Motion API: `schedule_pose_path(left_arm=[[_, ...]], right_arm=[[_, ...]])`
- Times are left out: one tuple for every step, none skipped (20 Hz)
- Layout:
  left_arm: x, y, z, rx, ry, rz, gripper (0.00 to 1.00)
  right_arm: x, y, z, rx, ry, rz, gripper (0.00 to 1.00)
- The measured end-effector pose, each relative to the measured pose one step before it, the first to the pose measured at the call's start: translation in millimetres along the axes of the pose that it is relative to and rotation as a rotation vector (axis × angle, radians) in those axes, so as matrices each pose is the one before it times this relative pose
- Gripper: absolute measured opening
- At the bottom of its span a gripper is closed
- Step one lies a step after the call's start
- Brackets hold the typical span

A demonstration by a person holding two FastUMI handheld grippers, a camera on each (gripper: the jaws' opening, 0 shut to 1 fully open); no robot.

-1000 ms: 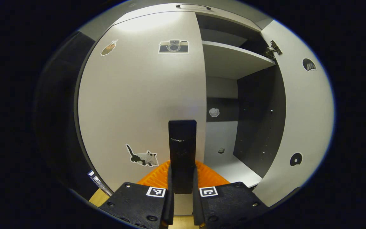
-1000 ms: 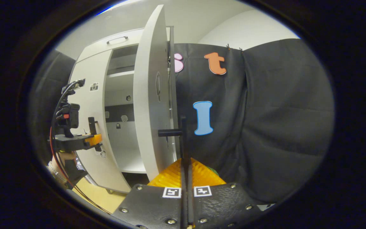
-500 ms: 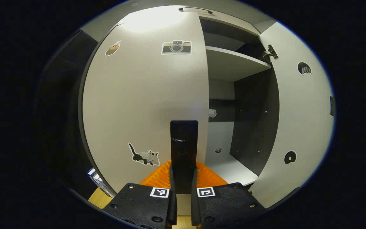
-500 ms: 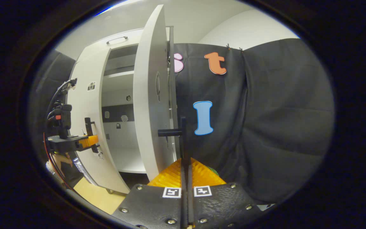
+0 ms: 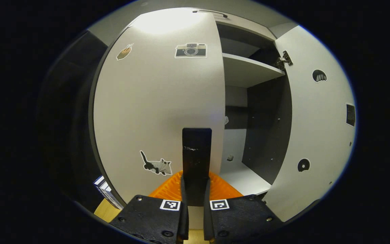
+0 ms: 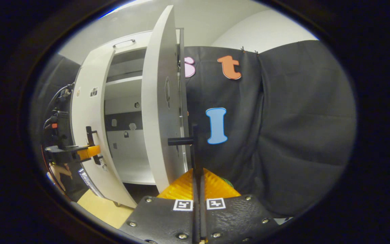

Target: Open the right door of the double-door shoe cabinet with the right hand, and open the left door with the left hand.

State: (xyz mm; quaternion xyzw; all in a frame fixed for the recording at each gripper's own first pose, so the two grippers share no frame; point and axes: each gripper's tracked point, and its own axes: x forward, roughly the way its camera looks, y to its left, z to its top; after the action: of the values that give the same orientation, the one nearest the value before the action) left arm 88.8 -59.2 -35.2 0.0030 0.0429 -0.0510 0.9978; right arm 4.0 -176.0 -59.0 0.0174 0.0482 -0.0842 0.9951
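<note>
So the right door (image 6: 159,101) of the shoe cabinet (image 5: 249,67) is swung wide, standing edge-on in the right gripper view. The right gripper (image 6: 197,159) has its jaws clenched on that door's thin black handle (image 6: 181,141), right at the door's free edge. Looks like that half of the job is basically done.

The left door (image 5: 157,101) is the one in play. In the left gripper view the left gripper (image 5: 196,189) has its jaws grasping the dark upright handle (image 5: 196,156) near the door's inner edge, and there's a gap beside it showing the shelf (image 5: 249,69) and the inside of the cabinet. From the right gripper view the door looks partly open, angled out from the cabinet front, with the left gripper (image 6: 91,150) on it and a hand (image 6: 59,171) below.

What could go wrong from here, my guess:

- The handle is narrow and smooth-looking, so if the pull goes straight back instead of following the door's arc around the hinge, the jaws could slide off and the door stops half way.
- Yanking too hard could rock the whole cabinet on its little feet, since both doors would hang out front.
- The right door is near the black cloth wall (image 6: 283,135), so pushing it further could snag the fabric or strain the hinge (image 5: 284,58).
</note>
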Motion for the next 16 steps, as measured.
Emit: schedule_pose_path(left_arm=[[-2.17, 1.04, -0.44, -0.0047, 0.0013, -0.00249, 0.17], [-2.03, 0.49, -0.05, -0.00174, 0.00084, -0.00125, 0.18], [-1.85, 0.1, -0.52, 0.00093, 0.00101, -0.00019, 0.18], [-2.5, 0.77, 0.0, -0.00033, 0.00038, 0.00067, 0.17], [-1.73, 0.96, -0.16, -0.00133, 0.00096, 0.00112, 0.18], [-2.18, 0.7, -0.15, -0.00217, 0.00009, 0.00073, 0.18], [-2.35, 0.66, -0.02, -0.00222, 0.00053, -0.00022, 0.18], [-1.64, 0.43, -0.51, -0.00113, 0.00109, -0.00124, 0.17], [-2.14, 0.68, -0.14, -0.001, 0.00116, -0.00145, 0.17], [-1.96, 0.69, -0.3, -0.00075, 0.00088, -0.00123, 0.18], [-2.09, 0.53, -0.17, -0.0015, 0.00203, -0.00062, 0.18], [-2.86, 1.19, -0.32, -0.00239, 0.0005, 0.00009, 0.18], [-2.5, 0.76, 0.0, -0.00082, 0.00176, 0.0006, 0.17], [-1.74, 0.89, -0.47, -0.00134, 0.00018, 0.0, 0.17], [-2.17, 0.61, 0.25, -0.00056, 0.00081, -0.00202, 0.18], [-2.6, 0.67, -0.41, -0.00009, 0.00114, -0.0037, 0.17]], right_arm=[[-0.65, -0.45, 0.34, -0.00024, 0.00014, 0.00085, 0.0], [0.78, 0.57, -0.43, 0.00044, 0.00071, 0.00121, 0.0], [-0.66, -0.42, 0.45, 0.00148, 0.0, 0.00135, 0.0], [0.62, 0.21, 0.12, 0.00085, 0.00058, 0.00007, 0.0], [-0.56, -0.15, 0.31, 0.00068, -0.00029, 0.00105, 0.0], [0.58, 0.22, -0.42, 0.00074, 0.00029, 0.00047, 0.0], [-0.66, -0.46, 0.42, 0.00183, -0.00012, 0.00081, 0.0], [0.96, 0.03, -0.63, 0.00147, -0.00051, 0.00045, 0.0], [-0.59, -0.42, 0.29, 0.00125, -0.00073, 0.00074, 0.0], [0.44, 0.36, 0.26, 0.00096, -0.00058, 0.00069, 0.0], [-0.52, -0.27, 0.86, 0.00096, -0.00044, 0.00152, 0.0], [0.6, 0.18, -0.59, 0.00123, -0.00044, 0.0014, 0.0], [-0.33, -0.44, 0.04, 0.00217, 0.0, 0.00228, 0.0], [0.39, 0.31, -0.13, 0.00185, 0.00017, 0.00299, 0.0], [-0.73, -1.17, -0.01, 0.00336, 0.00298, -0.00061, 0.0], [4.46, 1.77, -1.05, 0.00294, -0.00155, 0.01015, 0.0]])
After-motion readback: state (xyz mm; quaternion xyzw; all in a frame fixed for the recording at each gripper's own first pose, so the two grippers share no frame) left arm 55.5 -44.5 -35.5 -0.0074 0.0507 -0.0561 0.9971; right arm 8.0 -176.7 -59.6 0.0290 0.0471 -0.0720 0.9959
